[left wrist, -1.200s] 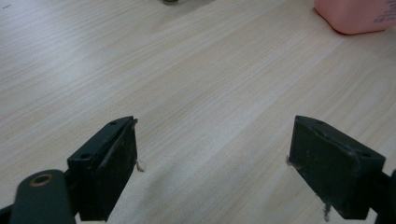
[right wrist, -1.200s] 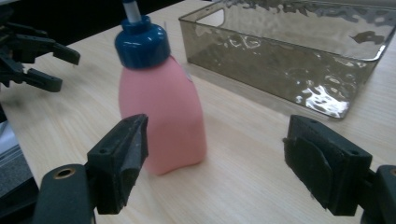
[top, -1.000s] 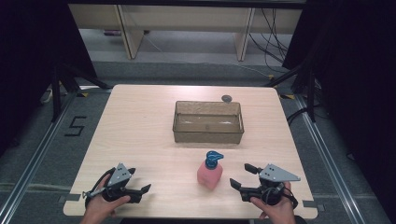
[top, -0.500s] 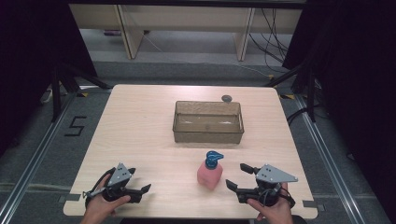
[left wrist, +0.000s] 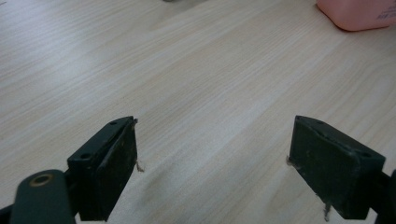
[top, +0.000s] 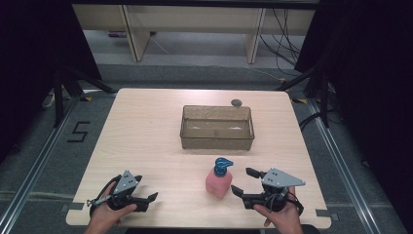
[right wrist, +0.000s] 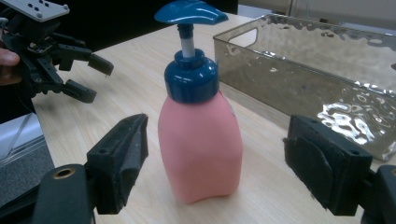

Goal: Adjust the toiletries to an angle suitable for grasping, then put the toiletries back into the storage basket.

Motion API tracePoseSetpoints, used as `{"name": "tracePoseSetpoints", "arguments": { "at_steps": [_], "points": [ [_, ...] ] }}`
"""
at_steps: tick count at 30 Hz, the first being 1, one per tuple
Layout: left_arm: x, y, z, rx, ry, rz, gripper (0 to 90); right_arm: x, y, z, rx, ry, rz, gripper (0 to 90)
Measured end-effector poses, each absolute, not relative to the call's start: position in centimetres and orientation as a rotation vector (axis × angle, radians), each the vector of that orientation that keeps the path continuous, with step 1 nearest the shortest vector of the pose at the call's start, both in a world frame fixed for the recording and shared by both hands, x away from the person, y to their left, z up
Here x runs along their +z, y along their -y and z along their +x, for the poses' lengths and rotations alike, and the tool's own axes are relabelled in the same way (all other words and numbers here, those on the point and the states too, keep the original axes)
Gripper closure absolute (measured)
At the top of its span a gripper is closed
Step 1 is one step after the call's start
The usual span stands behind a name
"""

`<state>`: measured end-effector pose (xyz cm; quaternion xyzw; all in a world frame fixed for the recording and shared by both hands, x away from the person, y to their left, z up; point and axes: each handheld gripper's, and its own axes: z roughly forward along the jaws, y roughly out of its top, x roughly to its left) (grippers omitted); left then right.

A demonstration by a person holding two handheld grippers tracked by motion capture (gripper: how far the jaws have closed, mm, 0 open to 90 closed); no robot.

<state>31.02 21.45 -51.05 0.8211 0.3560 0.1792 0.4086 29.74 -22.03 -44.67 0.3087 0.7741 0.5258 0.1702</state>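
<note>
A pink pump bottle (top: 218, 182) with a blue pump head stands upright on the wooden table (top: 146, 126), in front of a clear grey bin (top: 217, 108). My right gripper (top: 241, 180) lies just right of the bottle, pointing at it, jaws open. In the right gripper view the bottle (right wrist: 201, 144) stands a little beyond the fingertips of my right gripper (right wrist: 215, 172), untouched by either pad. My left gripper (top: 146, 187) rests near the front left, open. In the left gripper view my left gripper (left wrist: 212, 163) holds nothing, with the bottle's base (left wrist: 359, 14) far off.
The bin (right wrist: 327, 60) looks empty. A small dark round object (top: 236, 102) lies on the table just behind it. The right gripper view also shows the left gripper (right wrist: 98, 80) across the table. Dark floor and shelving legs surround the table.
My right gripper has edged slightly left, toward the bottle. The left gripper, bottle and bin have stayed put.
</note>
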Motion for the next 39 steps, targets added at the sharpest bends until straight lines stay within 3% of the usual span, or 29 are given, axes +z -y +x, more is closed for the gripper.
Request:
{"name": "tracePoseSetpoints", "arguments": {
  "at_steps": [39],
  "points": [
    [-50.9,-21.4,31.0,0.442,-0.899,2.051,14.9,-44.8,18.4,32.9,1.554,-2.274,0.824,22.2]
  ]
}}
